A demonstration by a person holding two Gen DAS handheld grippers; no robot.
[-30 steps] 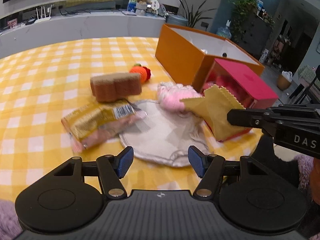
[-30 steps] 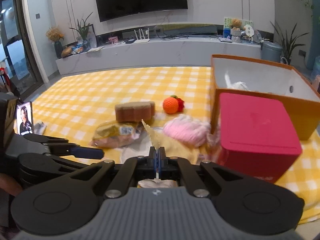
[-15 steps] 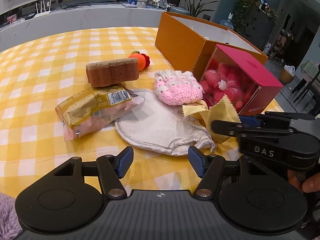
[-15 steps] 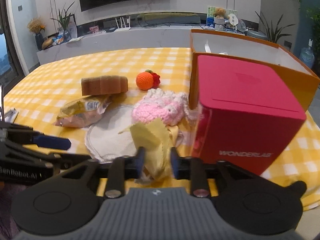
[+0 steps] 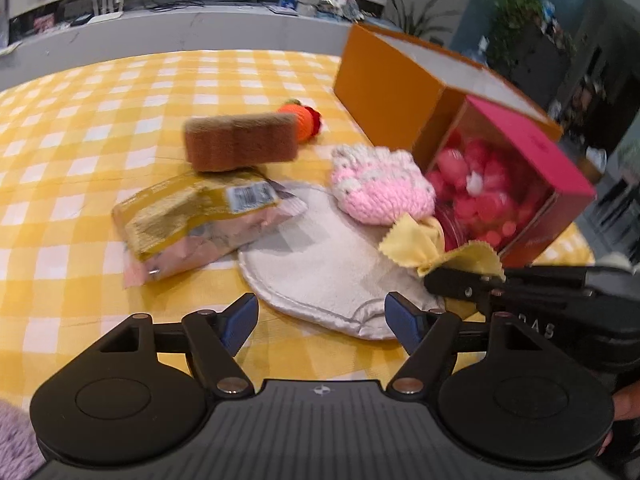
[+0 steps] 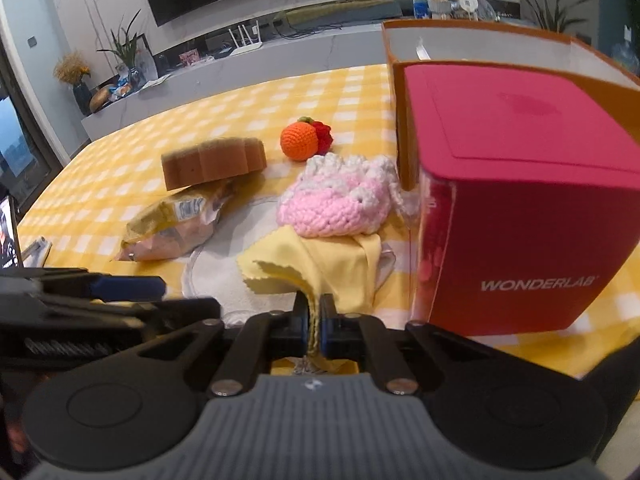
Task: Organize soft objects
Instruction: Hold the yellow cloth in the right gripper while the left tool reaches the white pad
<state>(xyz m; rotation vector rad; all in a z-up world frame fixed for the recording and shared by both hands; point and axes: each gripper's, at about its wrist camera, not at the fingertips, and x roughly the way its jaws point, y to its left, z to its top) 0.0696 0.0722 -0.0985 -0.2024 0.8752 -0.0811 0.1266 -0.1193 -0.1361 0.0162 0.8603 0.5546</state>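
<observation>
the yellow cloth [image 6: 320,264] is the soft thing we are working on now. it lies low over the white round pad [image 5: 320,264], just in front of the pink knitted pouch [image 6: 340,208] and right beside the red box [image 6: 520,200]. our right tongs [image 6: 315,322] are shut tight on one edge of the cloth, so we can carry it by that bit. we think we pinch the edge because the cloth is thin and floppy, and an edge is easy to grab.

the cloth is bunched up, so it has no neat shape. its long way runs from the tongs out toward the pouch. the zigzag edge hangs off to our left side, and the far end seems to touch the pouch.

our left tongs [image 5: 322,320] are wide open and hold nothing. they hang over the near rim of the white pad, maybe ready to help.

the other soft things wait on the yellow checked tabletop [image 5: 80,140]: a brown sponge [image 5: 240,142] leaning on a gold snack bag [image 5: 192,224], and an orange knitted ball [image 6: 300,142] behind them. the big orange box [image 5: 384,88] stands open behind the red one, and we guess the soft things go in there.
</observation>
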